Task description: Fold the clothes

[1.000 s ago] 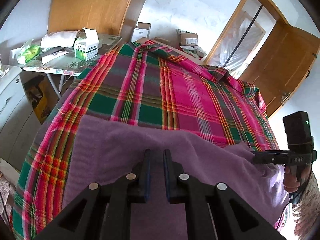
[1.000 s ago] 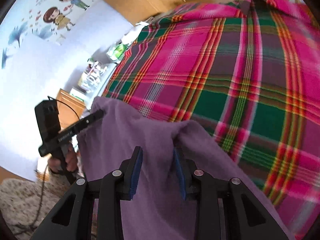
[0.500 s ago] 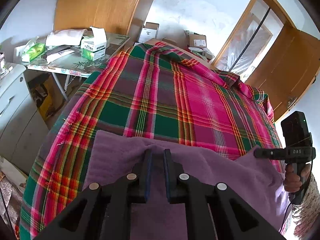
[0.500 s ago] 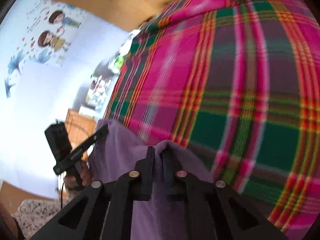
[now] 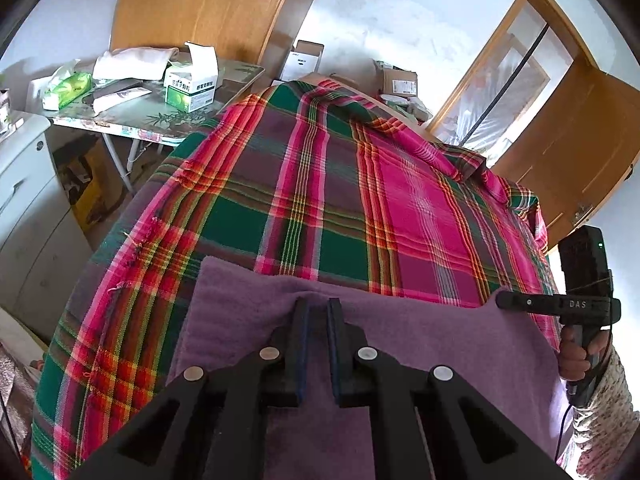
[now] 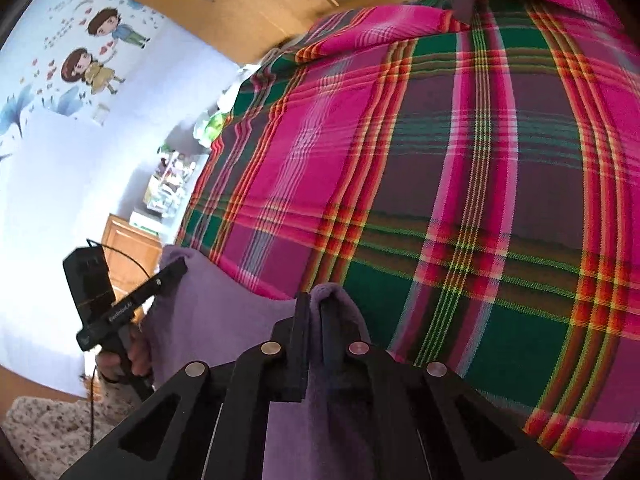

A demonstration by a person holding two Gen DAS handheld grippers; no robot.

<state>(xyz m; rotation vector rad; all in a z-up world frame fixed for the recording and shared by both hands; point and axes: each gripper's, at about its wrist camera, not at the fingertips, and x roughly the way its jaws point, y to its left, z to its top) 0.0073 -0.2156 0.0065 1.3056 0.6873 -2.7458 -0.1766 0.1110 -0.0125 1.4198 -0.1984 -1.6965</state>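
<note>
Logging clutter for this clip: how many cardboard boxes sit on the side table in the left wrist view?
2, side by side near the middle of the side table: a green-and-white box, and an opened white box just behind it. Others may be hidden behind the bags.

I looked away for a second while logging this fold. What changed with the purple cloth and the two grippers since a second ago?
The right gripper, open a second ago, has shut on the purple cloth. The cloth's far edge has drawn back toward the person, baring more of the plaid bedspread. The left gripper stayed clamped on the cloth throughout.
</note>
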